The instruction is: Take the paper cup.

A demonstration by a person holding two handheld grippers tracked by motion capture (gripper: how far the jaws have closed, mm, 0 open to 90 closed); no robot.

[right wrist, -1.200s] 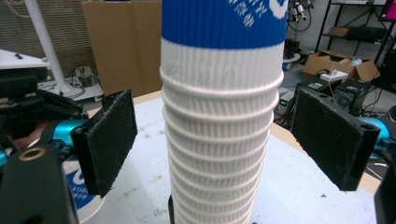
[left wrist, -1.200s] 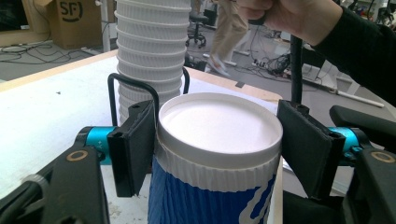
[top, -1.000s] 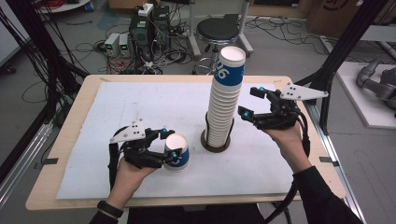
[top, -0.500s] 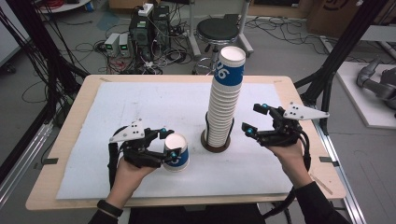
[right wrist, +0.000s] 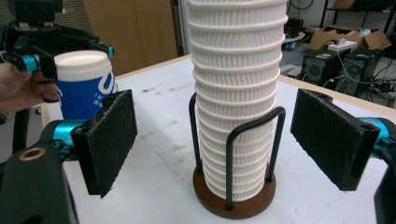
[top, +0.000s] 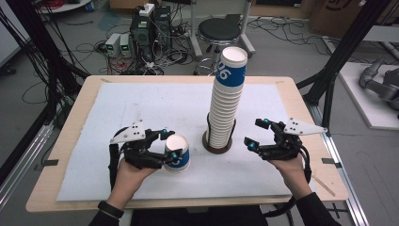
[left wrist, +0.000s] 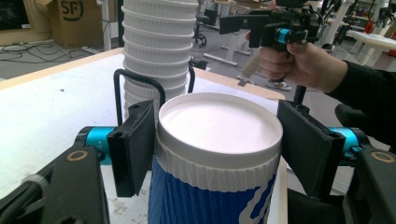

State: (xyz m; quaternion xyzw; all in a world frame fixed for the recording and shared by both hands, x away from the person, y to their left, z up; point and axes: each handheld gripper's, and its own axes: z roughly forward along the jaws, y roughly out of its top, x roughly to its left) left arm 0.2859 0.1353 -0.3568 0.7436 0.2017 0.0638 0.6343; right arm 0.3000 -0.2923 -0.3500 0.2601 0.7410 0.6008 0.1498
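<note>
My left gripper (top: 170,146) clamps the cup (top: 178,153) near the tabletop's front edge; my right gripper (top: 257,133) is wide open, empty — I'd keep it level, square to the stack (top: 225,108).

The tall cup stack (top: 225,101) in its wire holder (top: 218,141) blocks mid-table; the white mat (top: 141,108) lies free far left

Left gripper (left wrist: 219,154) holding a blue-white paper cup (left wrist: 217,163), upright.
Both black pads touch the cup under its white rim, one on each side. Behind it, the tall stack of white cups (left wrist: 156,51) stands in a black wire holder (left wrist: 137,88) on the white table (left wrist: 42,112). Top right, other hand (left wrist: 303,63) w/ the right gripper (left wrist: 280,25), well apart.
</note>
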